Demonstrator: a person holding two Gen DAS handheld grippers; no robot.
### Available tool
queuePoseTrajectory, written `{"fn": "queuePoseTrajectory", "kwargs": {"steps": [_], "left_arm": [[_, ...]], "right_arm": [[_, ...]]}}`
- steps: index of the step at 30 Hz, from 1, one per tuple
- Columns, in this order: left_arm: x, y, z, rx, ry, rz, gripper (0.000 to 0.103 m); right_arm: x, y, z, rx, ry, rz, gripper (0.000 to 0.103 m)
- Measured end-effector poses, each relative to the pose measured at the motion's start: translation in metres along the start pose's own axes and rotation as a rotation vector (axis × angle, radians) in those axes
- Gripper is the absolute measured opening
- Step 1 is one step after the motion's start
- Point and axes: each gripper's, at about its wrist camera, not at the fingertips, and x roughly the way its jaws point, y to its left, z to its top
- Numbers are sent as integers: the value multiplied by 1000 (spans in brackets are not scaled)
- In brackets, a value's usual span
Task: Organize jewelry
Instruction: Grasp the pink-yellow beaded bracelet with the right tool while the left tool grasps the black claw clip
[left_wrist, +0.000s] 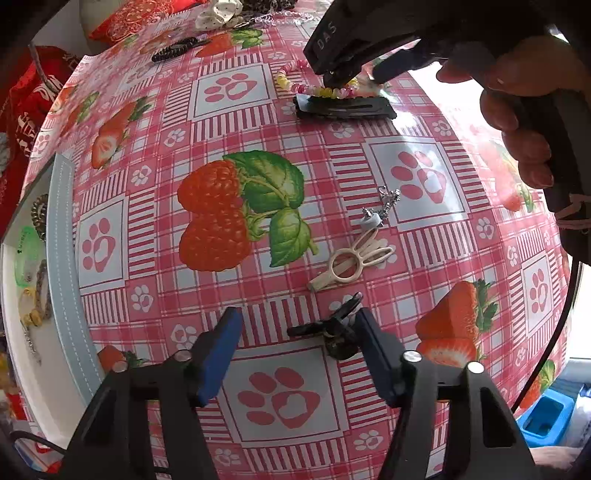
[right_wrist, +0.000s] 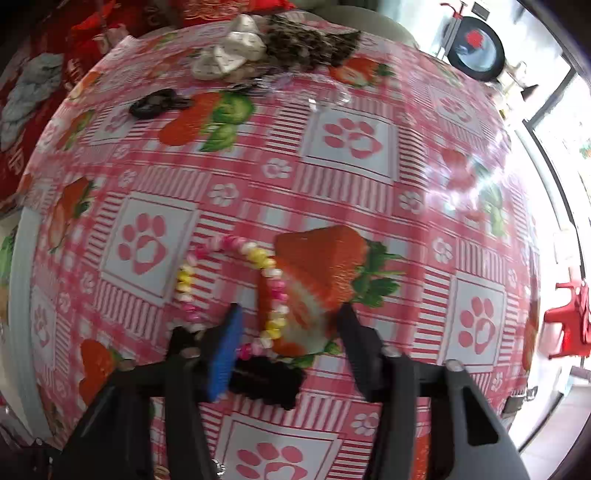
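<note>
My left gripper (left_wrist: 295, 354) points down at the tablecloth (left_wrist: 229, 122), low in the left wrist view, its jaws parted about halfway. A small dark clip (left_wrist: 325, 328) lies between the blue pads, close against the right-hand one, though I cannot tell whether that pad touches it; the left pad stands clear of it, so nothing is pinched. Just above the clip, right of centre, lies a cream hair clip shaped like a rabbit (left_wrist: 351, 264), and above that a short silver chain with a small grey charm (left_wrist: 384, 206). At the far left edge sits a pale blue tray (left_wrist: 62, 258) with a white inside, holding a green band and some chains. In the upper middle a long black hair clip (left_wrist: 345, 109) lies flat, with a bead bracelet (left_wrist: 295, 79) of pink, yellow and white beads touching its top edge. My right gripper (left_wrist: 351, 75) comes down on that bracelet from the upper right, held by a hand (left_wrist: 517, 122). In the right wrist view, which is blurred, my right gripper (right_wrist: 288, 332) has its jaws partly apart, and one side of the bracelet (right_wrist: 273, 295) runs up between them; the pads do not press on the beads. The black hair clip (right_wrist: 266, 380) shows low between the fingers. A black coiled hair tie (right_wrist: 155, 103) and a white cloth scrunchie (right_wrist: 229, 55) lie at the upper left.
</note>
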Motion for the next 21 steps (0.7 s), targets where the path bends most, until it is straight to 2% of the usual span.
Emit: {"fn": "queuePoseTrajectory", "kwargs": {"steps": [2, 3, 4, 6, 14, 21], "left_arm": [[-1, -2, -1, -1, -2, 0, 61], [-1, -2, -2, -4, -2, 2, 56], [-1, -1, -2, -5, -4, 2, 49], [-4, 2, -1, -7, -7, -7, 43], [-17, 18, -2, -59, -21, -115, 43], [-28, 38, 5, -87, -31, -139, 43]], "right_arm": [[-1, 6, 1, -21, -1, 7, 30], [-1, 9, 2, -27, -1, 13, 23], [-2, 11, 2, -29, -3, 6, 11], [-2, 12, 2, -16, -4, 5, 10], [-18, -10, -9, 107, -31, 129, 10], [-34, -25, -28, 191, -28, 195, 10]]}}
